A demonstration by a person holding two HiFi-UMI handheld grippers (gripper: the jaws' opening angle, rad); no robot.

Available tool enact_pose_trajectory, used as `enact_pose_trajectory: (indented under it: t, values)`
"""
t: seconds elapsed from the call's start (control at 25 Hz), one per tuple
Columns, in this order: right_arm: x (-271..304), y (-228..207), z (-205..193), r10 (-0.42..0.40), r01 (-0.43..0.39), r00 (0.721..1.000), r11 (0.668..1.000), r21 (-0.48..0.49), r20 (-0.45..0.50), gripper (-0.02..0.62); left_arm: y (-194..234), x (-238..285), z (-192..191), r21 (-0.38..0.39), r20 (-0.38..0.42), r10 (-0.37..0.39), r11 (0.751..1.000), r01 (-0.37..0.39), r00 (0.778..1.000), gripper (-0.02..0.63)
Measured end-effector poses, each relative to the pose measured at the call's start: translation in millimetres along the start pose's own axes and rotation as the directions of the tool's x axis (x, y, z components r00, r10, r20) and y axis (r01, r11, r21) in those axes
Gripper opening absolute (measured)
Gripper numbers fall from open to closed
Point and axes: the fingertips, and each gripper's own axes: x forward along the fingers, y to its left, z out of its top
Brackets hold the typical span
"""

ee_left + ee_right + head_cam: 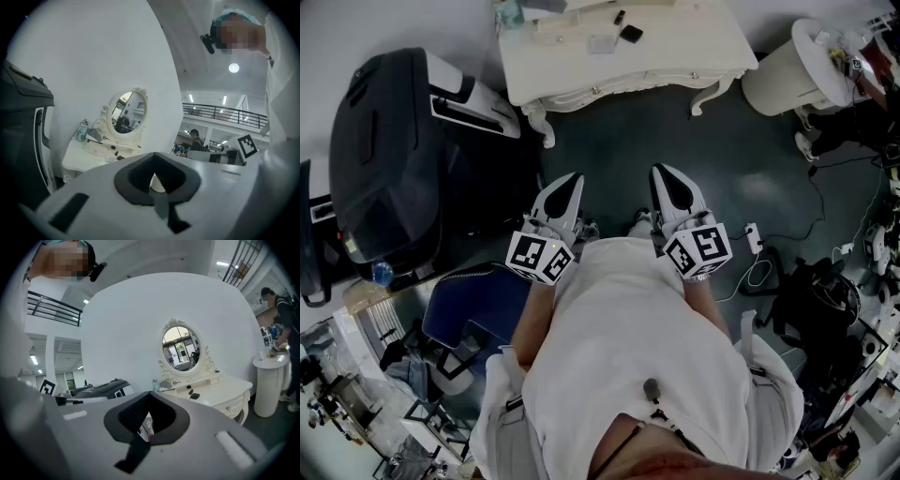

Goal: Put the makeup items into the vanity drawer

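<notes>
The white vanity (675, 58) stands at the top of the head view, some way ahead of me. On its top lie small black makeup items (630, 34), a clear flat piece (602, 44) and a teal bottle (508, 13). Both gripper views show it with its oval mirror (180, 345) (128, 112); the black items (194, 396) lie under the mirror and the front drawer (228, 408) looks closed. My left gripper (569, 180) (154, 177) and right gripper (666, 172) (147, 422) are held close to my body, side by side, both shut and holding nothing.
A large black case (384, 159) stands at the left by the vanity. A white round pedestal (797, 70) is at the upper right. Cables and a power strip (753, 237) lie on the dark floor to my right. A blue seat (478, 305) is at my left.
</notes>
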Motion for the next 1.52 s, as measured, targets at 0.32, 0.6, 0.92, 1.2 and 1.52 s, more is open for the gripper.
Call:
enact_pose_trajectory:
  t: [0.32,0.6,0.92,1.2,1.52]
  values:
    - [-73.0,9.4,-17.0,-0.008,0.009,1.0,1.0,0.017,-0.023,0.006,-49.5,-20.9,-16.5,0.044,-0.021,0.018,0.999,-0.017,1.0,0.005]
    - [-158.6,-39.2,-33.6,-0.034,0.037,0.997,0.999,0.036,-0.066,0.006,-132.6,-2.6,-75.0,0.011,-0.08,0.028,1.0,-0.027,0.996,0.005]
    - [-206.7,-54.6,-39.5,0.044,-0.044,0.997,0.999,0.013,-0.057,0.006,-185.1,-12.6,-103.0,0.055,-0.06,0.101,0.994,-0.098,0.993,0.005]
    - [-220.7,-66.4,-40.1,0.083,-0.081,0.995,0.996,0.031,-0.052,0.008,-199.1,-13.6,-115.6,0.055,-0.048,0.154,0.987,-0.152,0.987,0.005]
    - [-183.9,-82.0,-29.0,0.062,-0.061,0.997,0.998,0.016,-0.041,0.008,-169.9,13.8,-97.2,0.06,-0.009,0.16,0.985,-0.159,0.987,0.005]
